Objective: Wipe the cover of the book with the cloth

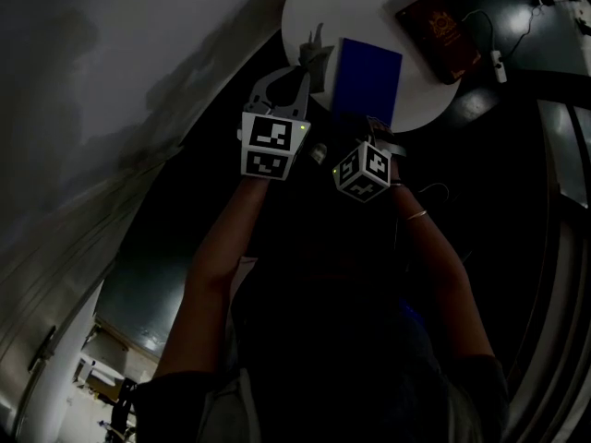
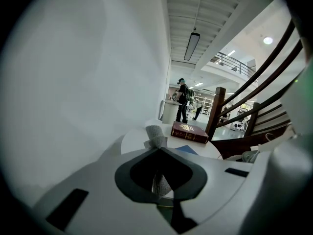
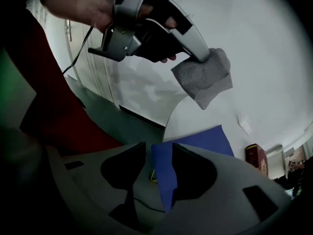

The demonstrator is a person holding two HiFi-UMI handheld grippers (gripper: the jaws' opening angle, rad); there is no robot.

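**Head view.**
- Round white surface (image 1: 305,7) at the top of the frame.
- Blue book (image 1: 369,77) on the surface, its near edge toward the person.
- Right hand-held gripper (image 1: 375,125): tips at that near edge, apparently to steady the book for wiping.
- Left hand-held gripper (image 1: 305,72): raised just left of the book, with the grey cloth (image 1: 319,58) at its tips, apart from the cover.
- Red book (image 1: 439,33): farther right on the surface, untouched.

**Left gripper view.**
- Jaws closed together on a strip of the cloth (image 2: 156,136), which stands up past the tips.
- Shows what the head view cannot: the pinch itself.
- Also shows a distant person (image 2: 183,101) in a hall beyond.

**Right gripper view.**
- Jaws clamped on the blue book (image 3: 195,143), its edge passing between them.
- Whether the book is lifted off the surface cannot be told.
- Shows besides: the cloth (image 3: 203,80) hanging free from the left hand-held gripper, well clear of the cover.
- Judgement: wiping not yet begun. The cloth must come down flat onto the cover.
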